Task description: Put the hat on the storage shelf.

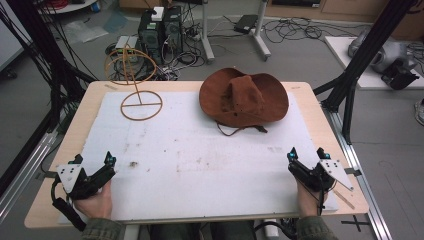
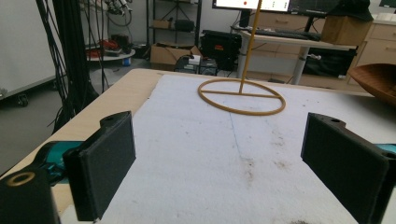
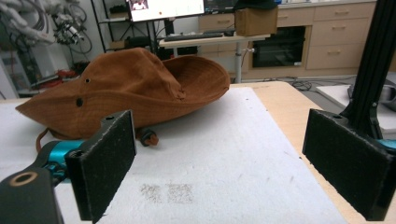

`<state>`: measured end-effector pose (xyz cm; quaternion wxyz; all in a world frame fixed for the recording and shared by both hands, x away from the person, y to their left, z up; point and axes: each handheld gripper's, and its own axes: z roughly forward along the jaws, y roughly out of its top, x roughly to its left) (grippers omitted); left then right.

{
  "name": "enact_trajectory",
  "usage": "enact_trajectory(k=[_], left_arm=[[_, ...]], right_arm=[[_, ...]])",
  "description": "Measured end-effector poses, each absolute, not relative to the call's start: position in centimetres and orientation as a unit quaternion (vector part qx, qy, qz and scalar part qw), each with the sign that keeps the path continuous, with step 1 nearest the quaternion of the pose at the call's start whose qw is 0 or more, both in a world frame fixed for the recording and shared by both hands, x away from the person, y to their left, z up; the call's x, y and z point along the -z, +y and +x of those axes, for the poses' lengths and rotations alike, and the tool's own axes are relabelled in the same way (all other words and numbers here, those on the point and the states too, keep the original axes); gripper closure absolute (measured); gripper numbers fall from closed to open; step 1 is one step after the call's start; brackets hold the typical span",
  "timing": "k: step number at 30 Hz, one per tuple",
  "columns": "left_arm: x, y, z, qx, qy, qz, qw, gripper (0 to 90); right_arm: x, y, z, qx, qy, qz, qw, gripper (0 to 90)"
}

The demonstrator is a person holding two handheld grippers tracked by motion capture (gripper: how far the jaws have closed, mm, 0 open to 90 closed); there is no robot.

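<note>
Both grippers sit at the near edge of the table (image 1: 310,102), jaws spread wide and nothing between them. The left gripper (image 1: 92,162) rests at the near left, facing the wire stand (image 1: 141,104) at the far left of the white mat (image 1: 200,165). The right gripper (image 1: 306,152) waits at the near right, well apart from the brown hat (image 1: 244,97), which lies at the far right of the mat, its cord trailing toward the near side
</note>
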<state>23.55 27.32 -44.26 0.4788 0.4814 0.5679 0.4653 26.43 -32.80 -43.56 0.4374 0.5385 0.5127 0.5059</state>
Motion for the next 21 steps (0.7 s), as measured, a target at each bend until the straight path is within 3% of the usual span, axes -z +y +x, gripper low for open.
enact_trajectory(k=[21], left_arm=[[44.1,27.6,23.5,-0.468,0.570,0.476,0.480,10.3]], right_arm=[[42.3,-32.9,26.3,-0.510,0.527,0.519,0.439,9.0]])
